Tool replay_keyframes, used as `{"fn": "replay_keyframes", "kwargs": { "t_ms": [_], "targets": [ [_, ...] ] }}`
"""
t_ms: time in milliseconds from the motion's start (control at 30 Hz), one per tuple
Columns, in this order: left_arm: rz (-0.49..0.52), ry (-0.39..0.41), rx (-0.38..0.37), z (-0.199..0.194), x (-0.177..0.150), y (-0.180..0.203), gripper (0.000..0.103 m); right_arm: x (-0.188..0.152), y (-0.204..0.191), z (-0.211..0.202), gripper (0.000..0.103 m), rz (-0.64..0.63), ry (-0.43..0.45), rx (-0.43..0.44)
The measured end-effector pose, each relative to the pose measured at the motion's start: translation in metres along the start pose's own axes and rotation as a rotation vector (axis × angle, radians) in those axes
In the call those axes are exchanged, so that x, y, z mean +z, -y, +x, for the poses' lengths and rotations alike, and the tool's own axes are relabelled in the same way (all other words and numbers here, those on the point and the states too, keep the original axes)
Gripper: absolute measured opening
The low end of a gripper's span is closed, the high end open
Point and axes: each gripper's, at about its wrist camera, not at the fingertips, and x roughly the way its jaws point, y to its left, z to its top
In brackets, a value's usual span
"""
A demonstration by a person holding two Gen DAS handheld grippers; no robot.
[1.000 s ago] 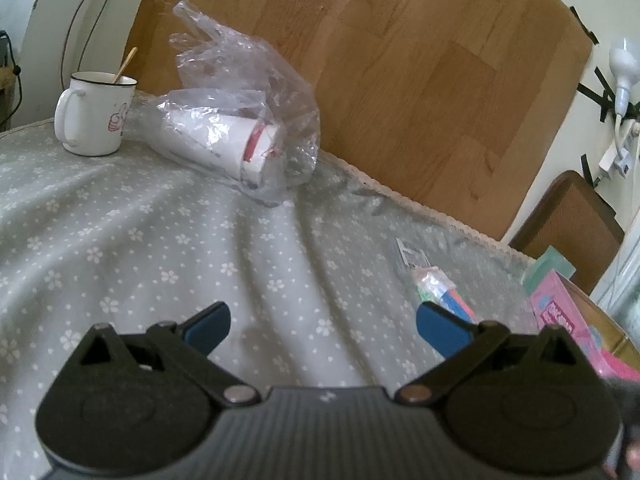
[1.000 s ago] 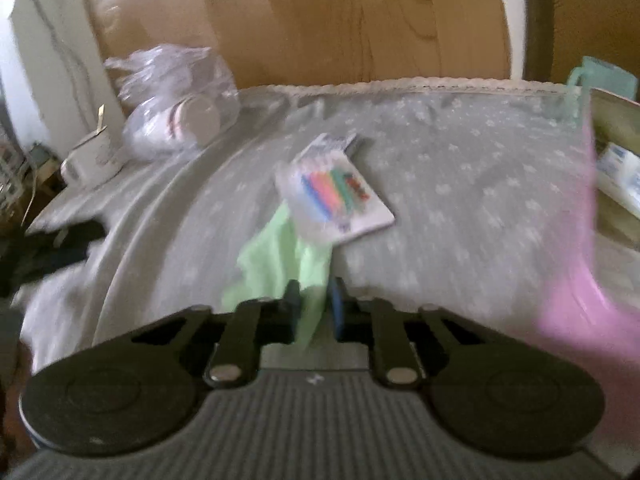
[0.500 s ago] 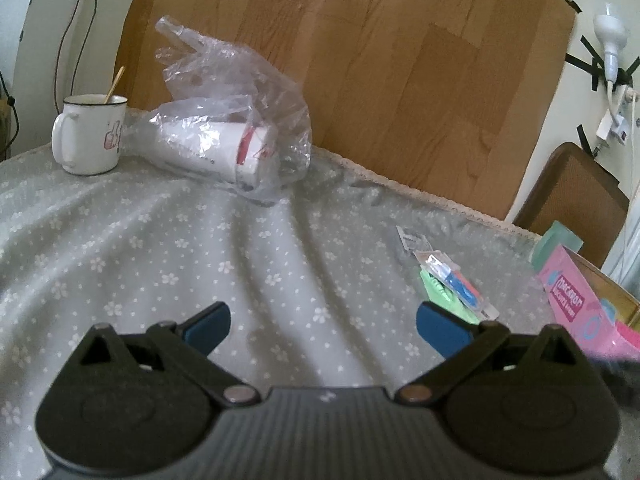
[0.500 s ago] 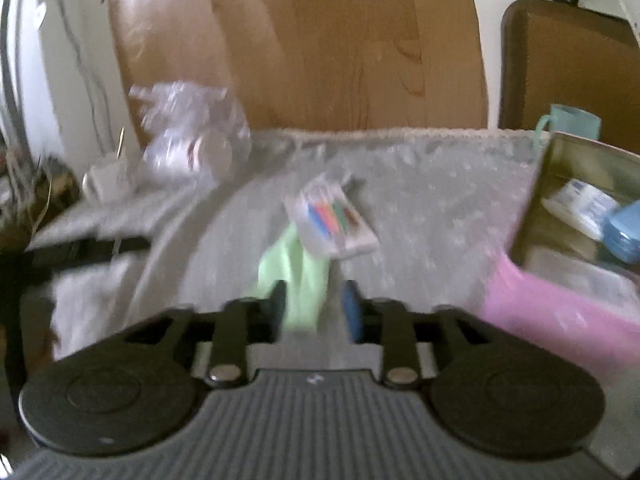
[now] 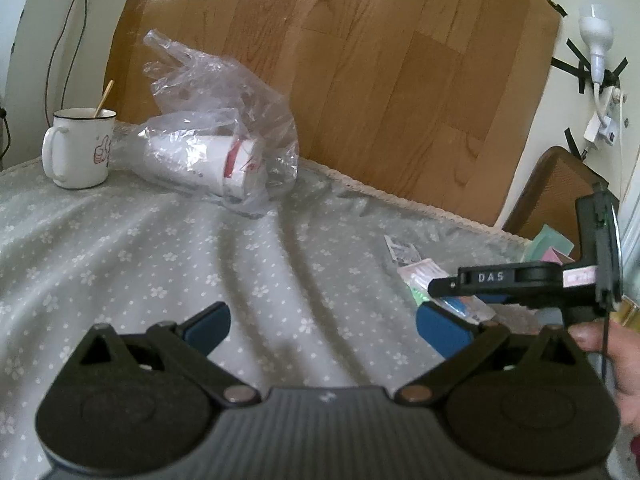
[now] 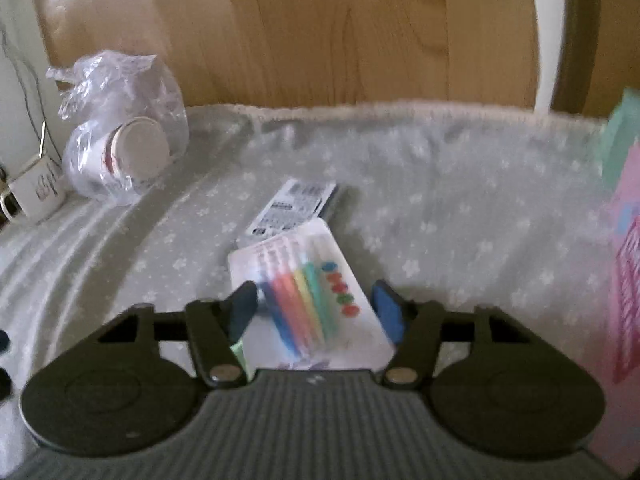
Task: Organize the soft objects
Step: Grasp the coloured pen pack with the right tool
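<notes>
Change since a second ago: your right gripper (image 6: 316, 312) no longer pinches the green cloth (image 6: 239, 350). Its jaws are opening, pads clear of everything, and they now straddle the pack of coloured markers (image 6: 308, 300) without touching it. The cloth, the task's soft thing, lies on the grey flowered tablecloth (image 5: 160, 248) under the near left corner of that pack; only a sliver shows beside the left finger. In the left wrist view the right gripper has come in at the right edge, hanging over the pack, with your hand (image 5: 612, 352) behind it.

Your left gripper (image 5: 320, 320) has barely shifted. Jaws spread wide, nothing between them, above bare tablecloth.

Containers:
- One white mug (image 5: 80, 148), far left, one stick leaning inside.
- One clear plastic bag (image 5: 224, 136) beside the mug, holding paper cups (image 5: 208, 164) stacked on their side; number not readable.
- One pink box (image 6: 624, 300) at the right edge, contents hidden.

Count, loose items: one marker pack, one printed card (image 6: 292, 208) just behind it, one green cloth.
</notes>
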Motion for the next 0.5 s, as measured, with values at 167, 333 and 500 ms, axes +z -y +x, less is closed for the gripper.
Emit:
{"fn": "replay_keyframes", "kwargs": {
  "t_ms": [167, 333, 500],
  "targets": [
    [-0.023, -0.004, -0.006, 0.001, 0.001, -0.004, 0.103, -0.017, 0.006, -0.023, 0.052, 0.011, 0.007, -0.012],
    [-0.021, -0.006, -0.004, 0.001, 0.000, -0.004, 0.103, -0.056, 0.017, -0.071, 0.052, 0.054, 0.033, 0.026],
    [0.003, -0.027, -0.022, 0.001, -0.001, -0.002, 0.103, -0.126, -0.002, -0.142, 0.052, -0.043, 0.075, 0.045]
  ]
}}
